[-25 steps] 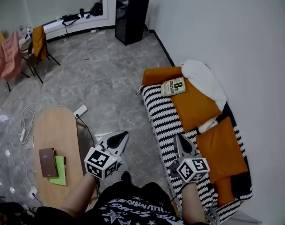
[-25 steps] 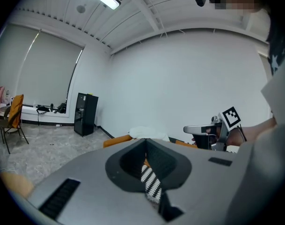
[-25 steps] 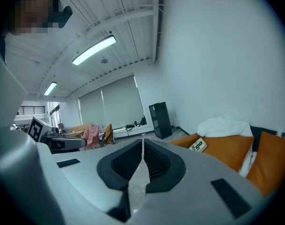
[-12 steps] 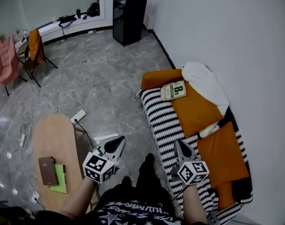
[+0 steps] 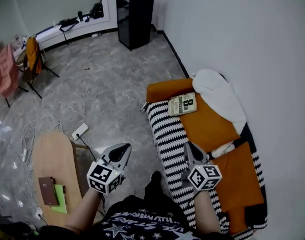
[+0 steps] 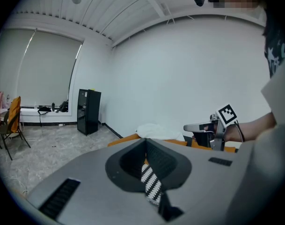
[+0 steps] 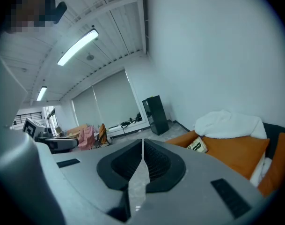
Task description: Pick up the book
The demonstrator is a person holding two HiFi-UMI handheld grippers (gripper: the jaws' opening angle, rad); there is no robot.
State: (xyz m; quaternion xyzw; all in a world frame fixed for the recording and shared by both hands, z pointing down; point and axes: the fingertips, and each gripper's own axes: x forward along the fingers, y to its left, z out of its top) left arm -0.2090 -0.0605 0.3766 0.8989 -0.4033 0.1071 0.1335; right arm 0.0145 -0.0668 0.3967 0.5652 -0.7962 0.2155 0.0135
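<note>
The book [image 5: 182,105], cream with dark print on its cover, lies flat on an orange cushion [image 5: 205,121] at the far end of the black-and-white striped sofa [image 5: 165,134]. In the right gripper view the book [image 7: 197,146] shows right of the jaws, well ahead. My right gripper [image 5: 189,147] hovers over the sofa's near part, shut with nothing in it, short of the book. My left gripper [image 5: 123,149] is over the floor left of the sofa, jaws together and empty. A white blanket [image 5: 218,96] is bunched just right of the book.
A wooden table [image 5: 54,156] at lower left carries a brown notebook [image 5: 47,190] on a green one. Cables and a power strip [image 5: 80,131] lie on the grey floor. A black cabinet [image 5: 134,14] stands at the far wall, chairs [image 5: 34,59] at left.
The person has walked forward along the sofa; both grippers have come closer to the book, which sits lower in the head view. The table has slid toward the lower left. Both stay shut.
</note>
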